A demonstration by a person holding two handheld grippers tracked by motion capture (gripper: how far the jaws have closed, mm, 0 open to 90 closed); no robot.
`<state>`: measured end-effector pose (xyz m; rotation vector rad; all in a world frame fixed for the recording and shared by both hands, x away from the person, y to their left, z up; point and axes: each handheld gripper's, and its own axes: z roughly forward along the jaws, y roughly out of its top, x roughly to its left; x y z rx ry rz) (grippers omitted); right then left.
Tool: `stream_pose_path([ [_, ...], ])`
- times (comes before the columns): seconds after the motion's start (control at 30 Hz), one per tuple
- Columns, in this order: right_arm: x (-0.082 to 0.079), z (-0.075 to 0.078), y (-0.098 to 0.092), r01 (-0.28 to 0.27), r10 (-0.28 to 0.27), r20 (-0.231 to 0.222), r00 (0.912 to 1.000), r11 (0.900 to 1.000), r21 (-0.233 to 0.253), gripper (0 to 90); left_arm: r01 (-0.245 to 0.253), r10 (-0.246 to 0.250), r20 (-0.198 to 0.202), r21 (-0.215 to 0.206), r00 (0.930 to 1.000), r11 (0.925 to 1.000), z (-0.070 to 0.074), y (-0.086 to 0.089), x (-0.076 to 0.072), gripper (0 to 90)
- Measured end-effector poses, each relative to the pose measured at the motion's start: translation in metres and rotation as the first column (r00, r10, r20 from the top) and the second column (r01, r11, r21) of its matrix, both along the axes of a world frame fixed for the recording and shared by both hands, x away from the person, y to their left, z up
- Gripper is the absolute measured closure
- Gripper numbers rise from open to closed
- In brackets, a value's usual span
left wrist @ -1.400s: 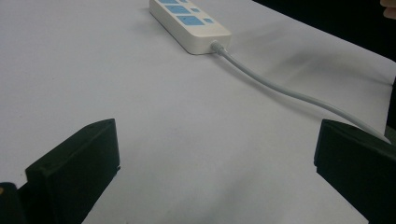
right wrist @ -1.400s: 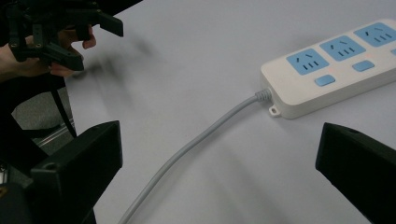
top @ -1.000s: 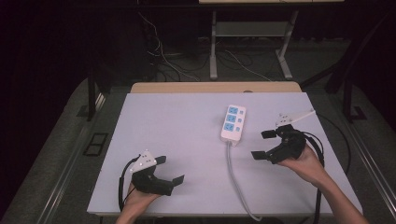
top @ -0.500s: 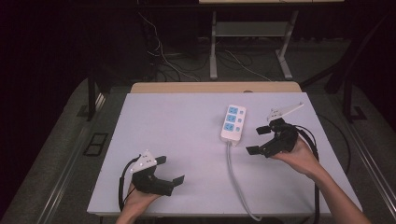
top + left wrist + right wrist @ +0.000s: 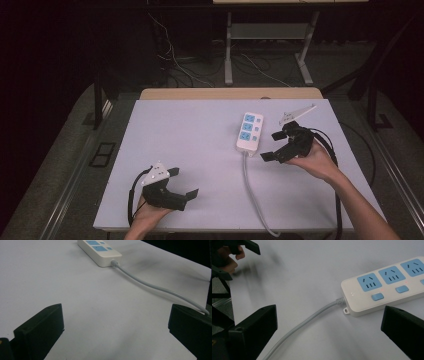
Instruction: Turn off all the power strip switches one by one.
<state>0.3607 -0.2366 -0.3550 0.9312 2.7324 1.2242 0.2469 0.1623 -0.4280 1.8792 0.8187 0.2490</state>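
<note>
Your right gripper (image 5: 280, 146) jaws wide apart, just beside white plastic power strip with blue sockets (image 5: 249, 131). Your left gripper (image 5: 178, 182) jaws apart, empty, near table edge.

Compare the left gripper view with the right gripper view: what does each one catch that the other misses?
Left gripper view alone: the table's far right edge against the dark. Right gripper view alone: the strip's blue switches, its mounting tab, and the other hand with its tongs. Both: the power strip, its grey cord, the white table top, and open black tongs in front.
</note>
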Motion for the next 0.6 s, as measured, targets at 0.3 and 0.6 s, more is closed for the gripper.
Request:
stream_pose_path([
  [0.3,0.013,0.001,0.006,-0.009,0.009,-0.006,0.9999,0.999,-0.035,0.4,0.004,-0.004,-0.003,-0.002,1.0,1.0,0.0,0.001,0.001,0.0],
  [0.6,0.029,-0.001,0.011,0.0,-0.001,-0.017,0.9999,0.999,-0.05,0.4,0.007,-0.007,-0.005,-0.005,1.0,1.0,0.0,0.001,0.001,0.0],
])
